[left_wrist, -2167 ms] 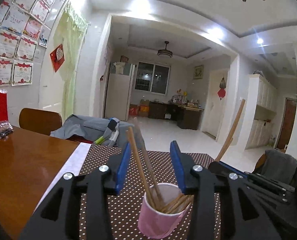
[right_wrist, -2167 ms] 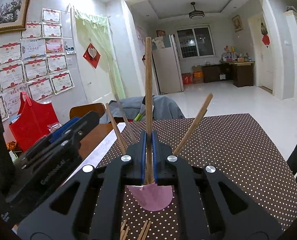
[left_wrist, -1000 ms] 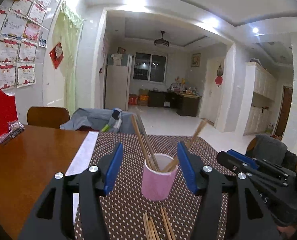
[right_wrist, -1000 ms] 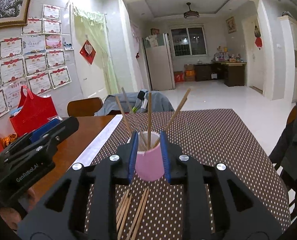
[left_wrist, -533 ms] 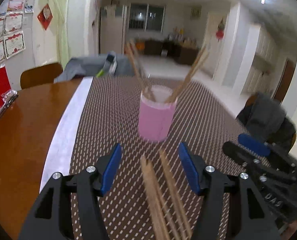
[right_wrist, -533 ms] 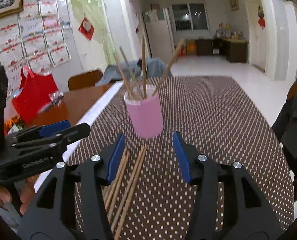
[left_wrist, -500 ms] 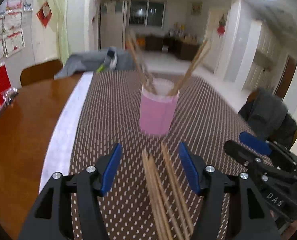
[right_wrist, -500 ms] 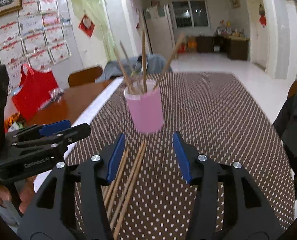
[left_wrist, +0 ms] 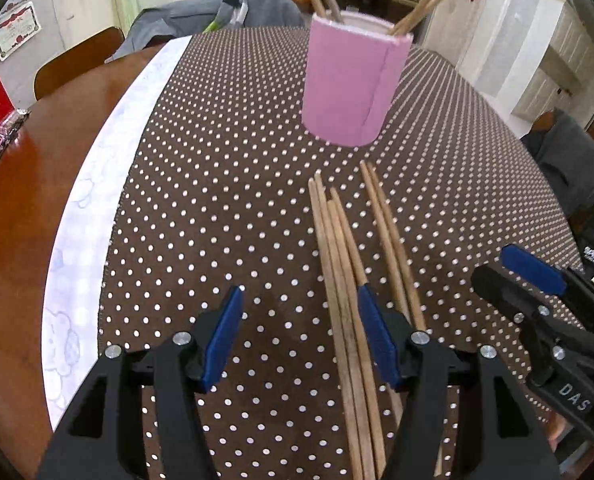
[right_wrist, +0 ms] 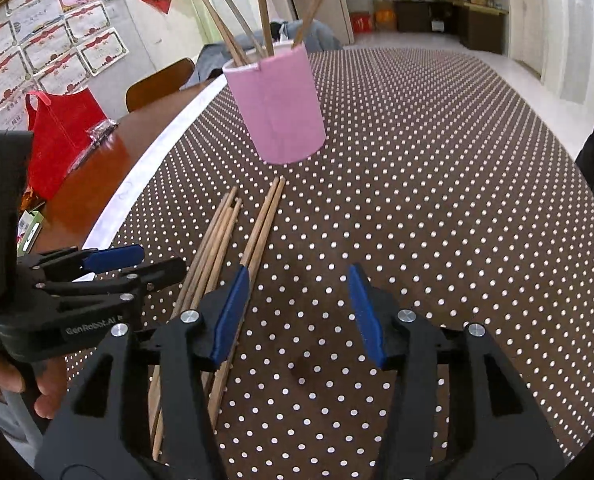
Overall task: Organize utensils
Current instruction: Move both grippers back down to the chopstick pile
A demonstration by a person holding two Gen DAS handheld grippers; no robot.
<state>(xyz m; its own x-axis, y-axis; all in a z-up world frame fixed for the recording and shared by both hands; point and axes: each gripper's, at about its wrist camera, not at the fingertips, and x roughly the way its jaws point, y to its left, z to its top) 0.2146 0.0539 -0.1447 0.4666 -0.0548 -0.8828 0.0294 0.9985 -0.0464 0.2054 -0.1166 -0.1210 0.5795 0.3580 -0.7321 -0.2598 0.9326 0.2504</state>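
Observation:
A pink cup stands upright on the brown dotted tablecloth with several wooden chopsticks in it; it also shows in the right wrist view. Several loose chopsticks lie in a bundle in front of the cup, also seen in the right wrist view. My left gripper is open and empty, low over the cloth, its right finger over the bundle. My right gripper is open and empty, its left finger over the chopsticks.
A bare wooden table top lies left of the cloth, with a red bag on it. A wooden chair and grey clothing stand behind the table. A dark jacket hangs at the right edge.
The right gripper let go of a chopstick into the cup and opened. Both grippers pulled back from the cup and dropped low over the loose chopsticks.

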